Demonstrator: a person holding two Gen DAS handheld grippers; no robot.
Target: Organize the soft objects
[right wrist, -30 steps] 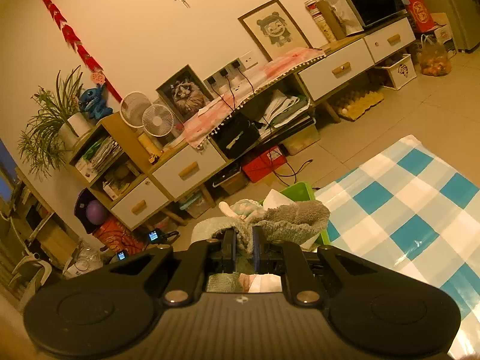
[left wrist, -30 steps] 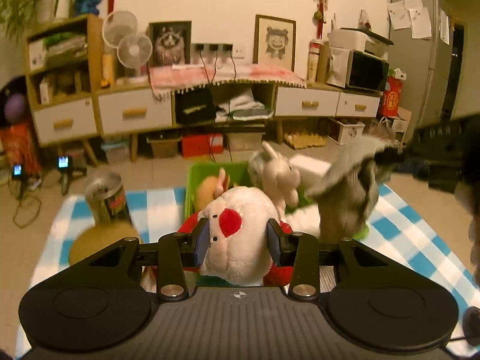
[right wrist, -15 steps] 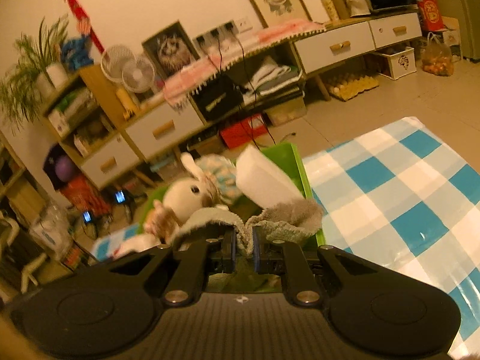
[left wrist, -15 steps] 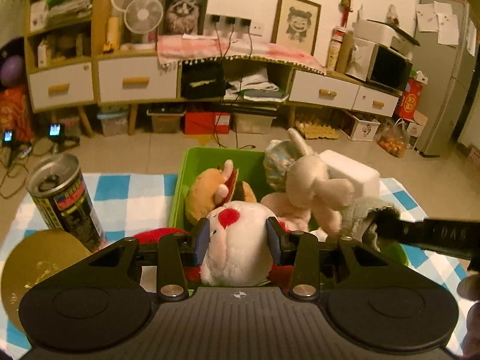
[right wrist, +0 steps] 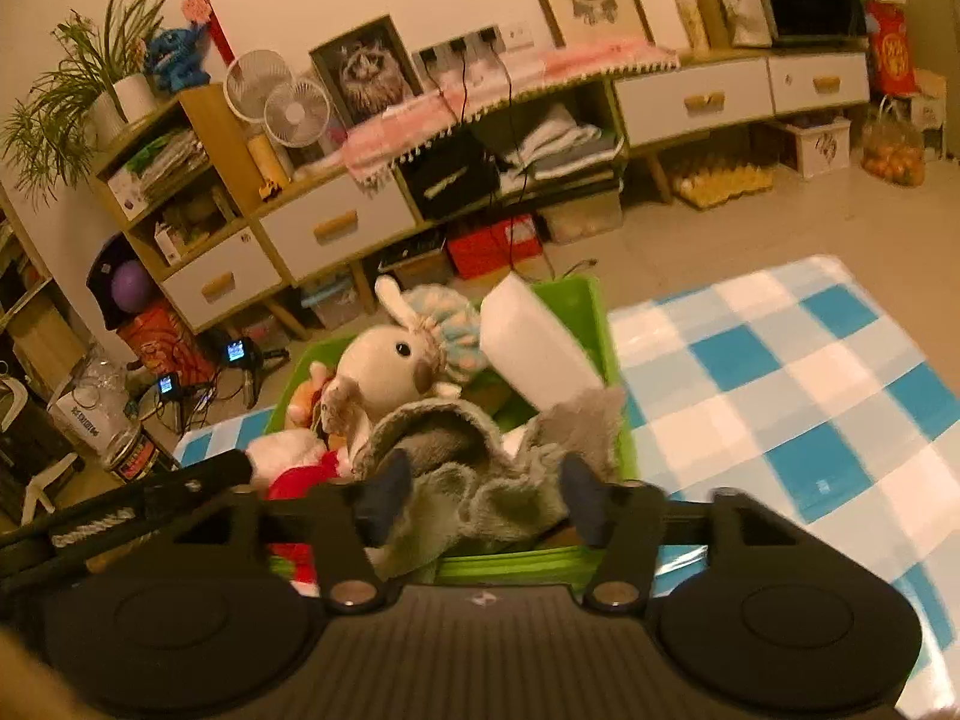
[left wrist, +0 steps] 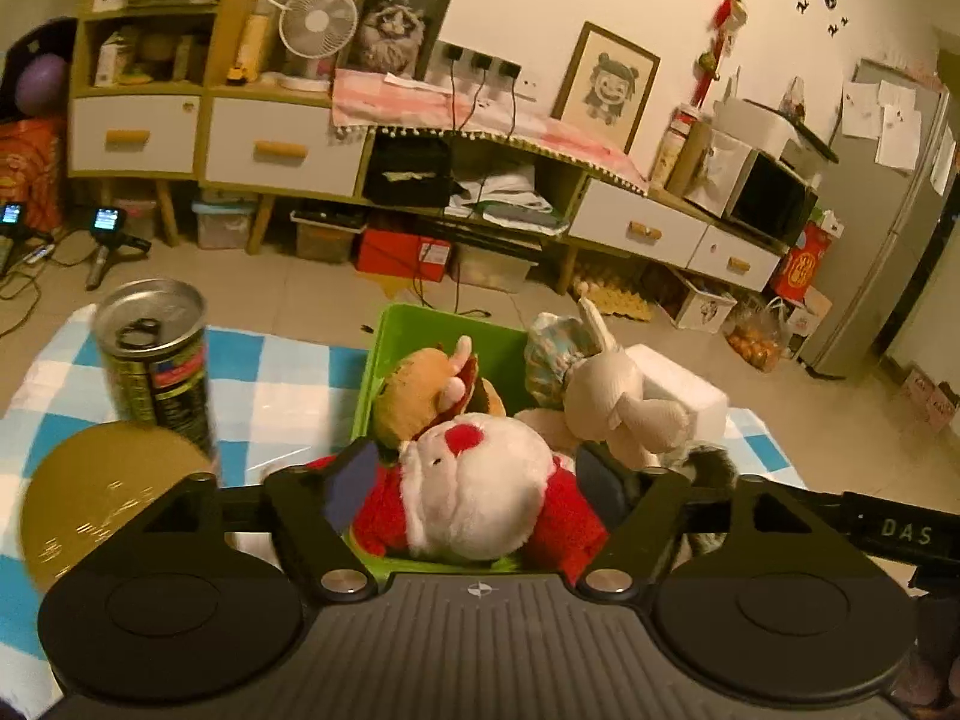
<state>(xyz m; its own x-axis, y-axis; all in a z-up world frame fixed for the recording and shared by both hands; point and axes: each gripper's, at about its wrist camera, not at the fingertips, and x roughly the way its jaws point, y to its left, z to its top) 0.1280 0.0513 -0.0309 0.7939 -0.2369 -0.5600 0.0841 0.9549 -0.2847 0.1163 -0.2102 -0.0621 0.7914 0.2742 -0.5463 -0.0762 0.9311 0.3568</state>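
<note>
A green bin (left wrist: 432,330) on the blue-checked cloth holds soft toys. A red and white Santa plush (left wrist: 480,486) lies at its near end between the wide-open jaws of my left gripper (left wrist: 480,480). Behind it sit an orange plush (left wrist: 420,390), a beige rabbit plush (left wrist: 612,402) and a white foam block (left wrist: 678,384). In the right wrist view my right gripper (right wrist: 480,492) is open over a grey cloth (right wrist: 480,462) that lies in the bin (right wrist: 588,300) next to the rabbit (right wrist: 384,366).
A drink can (left wrist: 156,354) and a gold disc (left wrist: 102,492) stand on the cloth left of the bin. The checked cloth (right wrist: 780,372) stretches to the right of the bin. Cabinets, boxes and cables line the floor beyond.
Both grippers have opened. The left one let go of the Santa plush in the bin. The right one lowered the grey cloth into the bin and let it go.
</note>
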